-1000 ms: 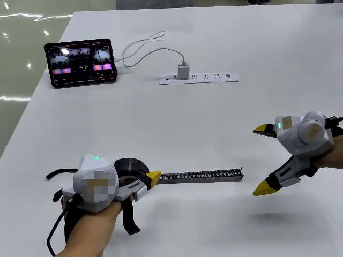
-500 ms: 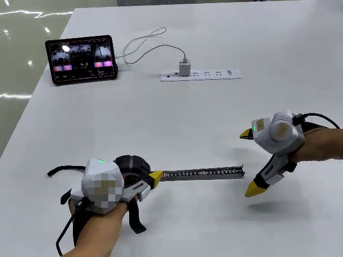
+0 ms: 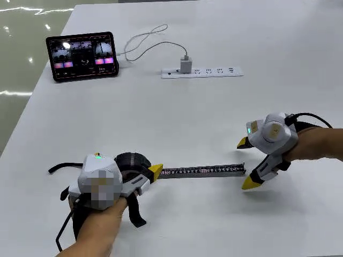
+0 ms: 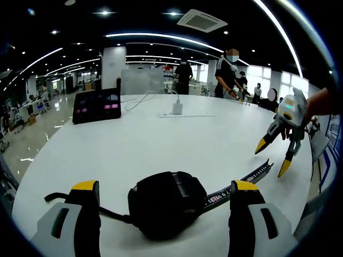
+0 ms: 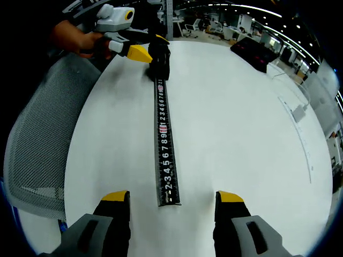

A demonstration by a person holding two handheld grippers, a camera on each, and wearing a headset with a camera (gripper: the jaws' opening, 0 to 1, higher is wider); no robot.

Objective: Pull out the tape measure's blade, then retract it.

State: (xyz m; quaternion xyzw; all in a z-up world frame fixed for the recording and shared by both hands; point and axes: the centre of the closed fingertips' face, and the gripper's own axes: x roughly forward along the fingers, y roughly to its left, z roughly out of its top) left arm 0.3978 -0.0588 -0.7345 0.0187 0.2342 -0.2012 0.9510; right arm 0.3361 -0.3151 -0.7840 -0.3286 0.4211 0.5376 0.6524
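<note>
Right gripper (image 3: 245, 164) now nearer the blade (image 3: 202, 171) tip, jaws apart.

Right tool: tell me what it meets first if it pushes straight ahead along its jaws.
The right tool would most likely meet the free end of the blade first; it lies flat on the table just ahead, between the open jaws. Whether the tool rides above it is unclear.
</note>
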